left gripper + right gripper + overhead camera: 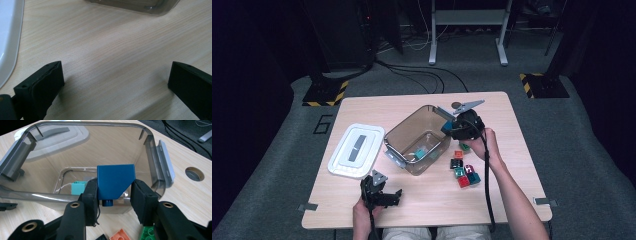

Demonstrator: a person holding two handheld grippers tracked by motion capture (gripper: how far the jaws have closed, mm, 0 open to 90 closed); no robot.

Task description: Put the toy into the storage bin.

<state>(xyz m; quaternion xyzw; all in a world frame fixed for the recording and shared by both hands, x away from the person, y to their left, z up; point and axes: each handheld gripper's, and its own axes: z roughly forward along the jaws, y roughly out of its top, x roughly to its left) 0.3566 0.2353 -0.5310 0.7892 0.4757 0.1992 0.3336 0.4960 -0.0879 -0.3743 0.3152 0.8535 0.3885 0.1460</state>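
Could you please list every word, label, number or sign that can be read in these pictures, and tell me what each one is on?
"6": a large black numeral on the grey floor, left of the light wooden table in the high view.
Yellow-and-black hazard stripes, with no wording, mark the two black stand bases on the floor.
No print can be made out on the white lid, the clear smoky plastic box or the blue plastic brick.

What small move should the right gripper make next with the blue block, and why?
Probably carry the blue block a little further over the clear bin and then open. The right gripper is shut on the block at the bin's near rim, a teal block already lies inside, and more blocks wait on the table. The left gripper rests open, apart from them.
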